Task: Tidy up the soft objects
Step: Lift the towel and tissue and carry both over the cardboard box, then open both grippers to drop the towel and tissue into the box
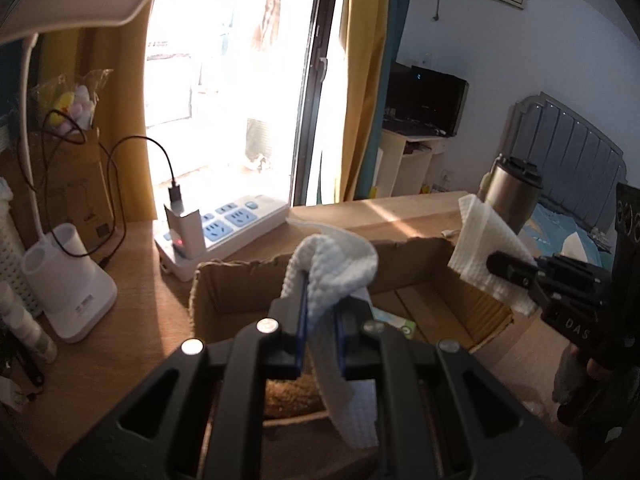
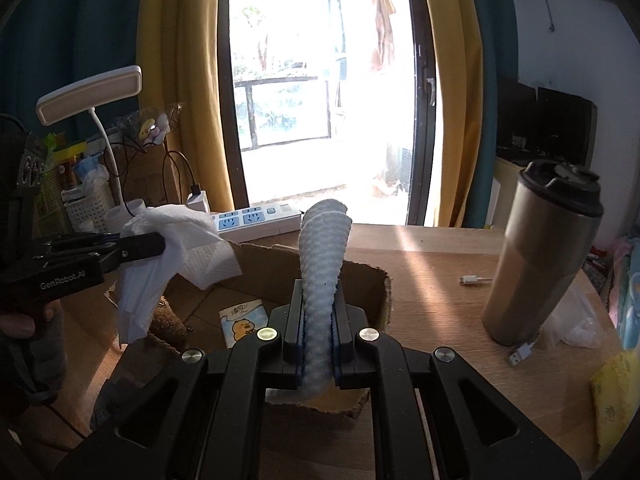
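A: Left gripper (image 1: 320, 336), frame centre, pinches a white tissue (image 1: 332, 268); right gripper (image 2: 318, 334) likewise clamps its own tissue (image 2: 324, 248).

B: Both hang above the cardboard box (image 2: 366, 280), presumably for dropping in.

Left black two-finger gripper (image 1: 320, 320) angled downward, jaws clamped tight on a white embossed paper towel (image 1: 336, 268). Right black two-finger gripper (image 2: 318, 332) likewise tilted down, jaws pinched on another white embossed paper towel (image 2: 324, 248). Both side by side, near each other, a hand (image 2: 18, 326) around the left handle.
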